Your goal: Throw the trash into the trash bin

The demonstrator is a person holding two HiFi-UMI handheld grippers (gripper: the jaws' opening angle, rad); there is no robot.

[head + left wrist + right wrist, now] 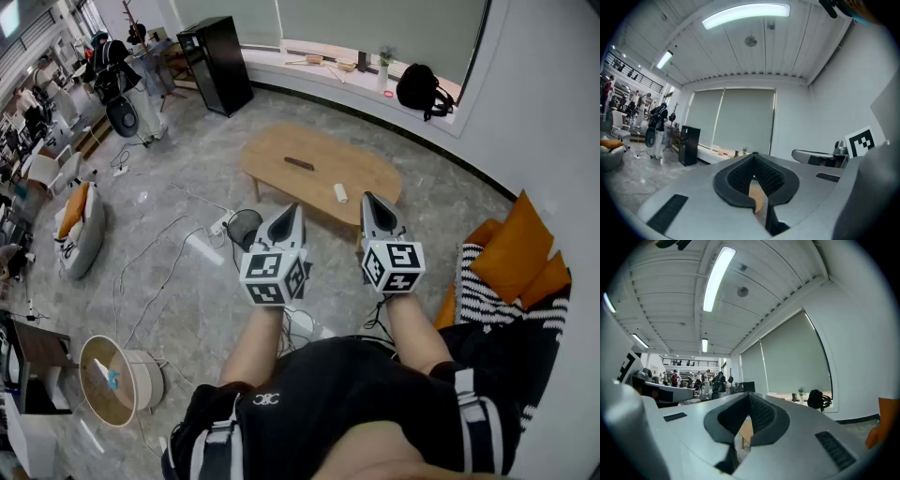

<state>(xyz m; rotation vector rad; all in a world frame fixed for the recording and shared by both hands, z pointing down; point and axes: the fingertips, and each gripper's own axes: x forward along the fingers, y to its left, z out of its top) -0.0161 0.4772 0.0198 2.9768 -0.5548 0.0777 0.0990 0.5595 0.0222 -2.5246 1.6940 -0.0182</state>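
Note:
A black mesh trash bin point(243, 226) stands on the floor by the near left end of the oval wooden coffee table point(314, 150). On the table lie a small white roll point(340, 193) near the front edge and a flat dark object point(299, 163) in the middle. I hold both grippers level, side by side, short of the table. My left gripper point(296, 208) point(753, 154) is shut with nothing in it, its tip just right of the bin. My right gripper point(367, 197) point(749, 393) is shut and holds nothing, close to the white roll.
Orange cushions point(517, 246) and a striped cloth point(487, 286) lie at the right. A black backpack point(422, 89) sits on the window ledge, a black cabinet point(218, 62) at the back. Cables and a power strip point(218, 225) run over the floor; a round side table point(105, 380) is at lower left.

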